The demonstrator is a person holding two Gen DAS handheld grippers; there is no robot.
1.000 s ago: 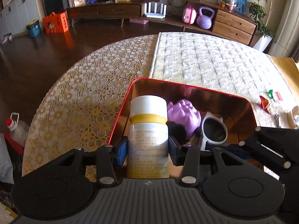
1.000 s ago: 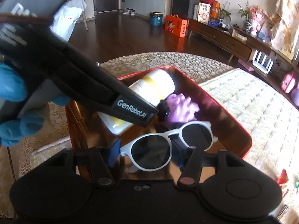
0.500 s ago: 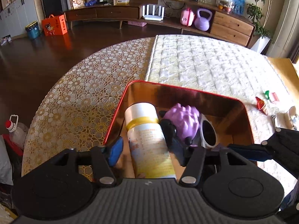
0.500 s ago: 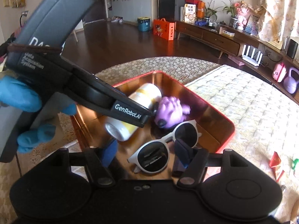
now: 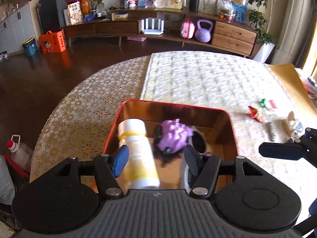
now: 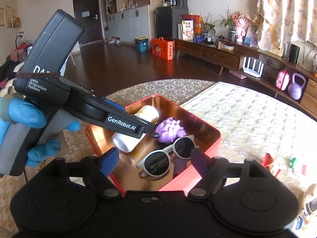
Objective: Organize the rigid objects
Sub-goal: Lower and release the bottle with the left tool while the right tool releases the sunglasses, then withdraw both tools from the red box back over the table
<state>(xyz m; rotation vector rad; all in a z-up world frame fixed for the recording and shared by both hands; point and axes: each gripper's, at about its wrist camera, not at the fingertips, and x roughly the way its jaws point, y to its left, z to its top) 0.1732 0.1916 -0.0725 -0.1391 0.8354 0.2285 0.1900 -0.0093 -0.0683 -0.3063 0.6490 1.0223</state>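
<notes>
Between and just beyond the left hand-held gripper (image 5: 155, 158) fingers, white bottle (image 5: 137, 150) with yellow band lies on its side in the red tin (image 5: 232, 136), untouched; jaws moderately wide. Purple knobbly toy (image 5: 174, 135) beside it. Under the right hand-held gripper (image 6: 152, 163), white-framed sunglasses (image 6: 168, 155) with dark lenses lie flat, free of the pads; jaws opening wide. Tin sits on the patterned counter (image 5: 79, 107). Blue-gloved hand (image 6: 33, 127) grips the left tool.

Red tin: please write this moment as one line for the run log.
red tin: holds bottle lying, purple toy, white sunglasses | left gripper: open, empty | right gripper: opening, empty
</notes>
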